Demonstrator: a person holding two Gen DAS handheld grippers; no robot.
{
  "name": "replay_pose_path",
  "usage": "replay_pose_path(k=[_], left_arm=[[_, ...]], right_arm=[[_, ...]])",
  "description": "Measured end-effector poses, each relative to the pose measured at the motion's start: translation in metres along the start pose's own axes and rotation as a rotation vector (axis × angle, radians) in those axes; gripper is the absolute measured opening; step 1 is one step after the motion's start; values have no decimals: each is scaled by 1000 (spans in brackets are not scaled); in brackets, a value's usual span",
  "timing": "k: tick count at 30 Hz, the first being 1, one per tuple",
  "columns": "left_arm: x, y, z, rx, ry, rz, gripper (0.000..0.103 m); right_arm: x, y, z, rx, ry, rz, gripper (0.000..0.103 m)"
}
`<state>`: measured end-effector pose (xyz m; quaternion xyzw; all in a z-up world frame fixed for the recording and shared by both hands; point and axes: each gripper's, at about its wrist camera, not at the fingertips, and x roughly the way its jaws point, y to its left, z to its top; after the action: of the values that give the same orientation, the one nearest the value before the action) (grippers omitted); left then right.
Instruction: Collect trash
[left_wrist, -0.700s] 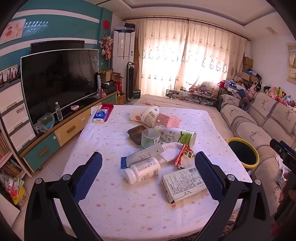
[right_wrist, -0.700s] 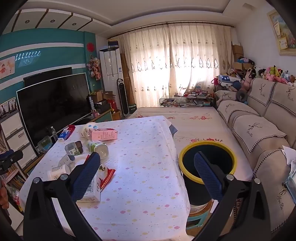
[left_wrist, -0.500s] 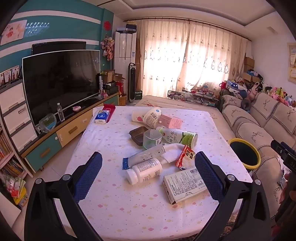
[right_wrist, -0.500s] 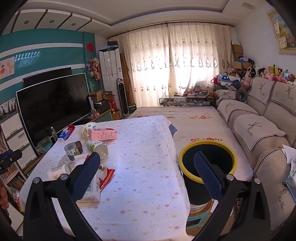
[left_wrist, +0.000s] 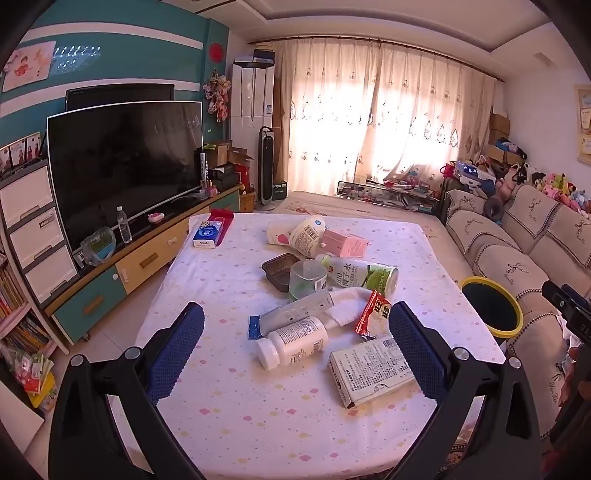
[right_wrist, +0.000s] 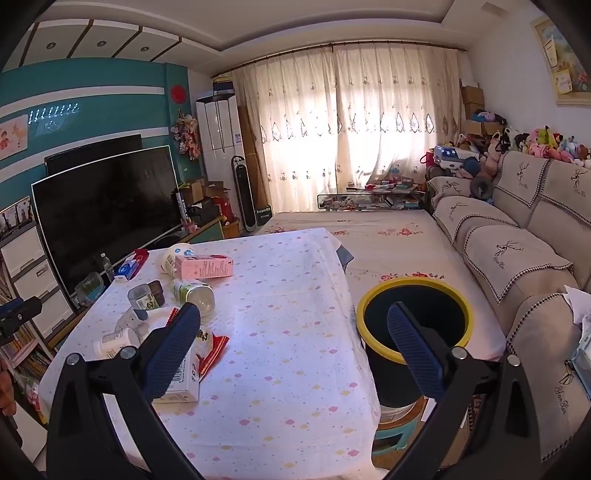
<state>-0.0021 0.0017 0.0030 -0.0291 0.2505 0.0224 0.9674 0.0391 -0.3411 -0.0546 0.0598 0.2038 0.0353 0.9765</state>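
Trash lies on the table (left_wrist: 258, 413): a white pill bottle (left_wrist: 293, 341), a white carton (left_wrist: 373, 369), a red snack wrapper (left_wrist: 373, 314), a silver tube (left_wrist: 295, 312), a green drink bottle (left_wrist: 360, 275), a clear cup (left_wrist: 306, 278), a dark tray (left_wrist: 279, 267), a pink box (left_wrist: 343, 243) and a white tub (left_wrist: 306, 234). My left gripper (left_wrist: 295, 343) is open and empty, above the near table, jaws either side of the pill bottle. My right gripper (right_wrist: 293, 339) is open and empty, between the table (right_wrist: 295, 369) and the yellow-rimmed black bin (right_wrist: 413, 295). The carton (right_wrist: 181, 380) lies behind its left finger.
A blue tissue pack (left_wrist: 207, 232) and red packet (left_wrist: 221, 218) lie at the table's far left. The bin (left_wrist: 491, 306) stands right of the table by the sofa (left_wrist: 517, 266). A TV (left_wrist: 122, 166) on a low cabinet runs along the left.
The left gripper has drawn back and shifted slightly, so the table's items sit a little farther right in its view. The right gripper has hardly moved.
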Motion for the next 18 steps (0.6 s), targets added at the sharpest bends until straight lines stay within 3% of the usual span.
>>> replay_pose_path(k=[18], left_arm=[[1,-3,1,6,11,-12,99]], right_arm=[[3,-1,-5,9,4,4,97]])
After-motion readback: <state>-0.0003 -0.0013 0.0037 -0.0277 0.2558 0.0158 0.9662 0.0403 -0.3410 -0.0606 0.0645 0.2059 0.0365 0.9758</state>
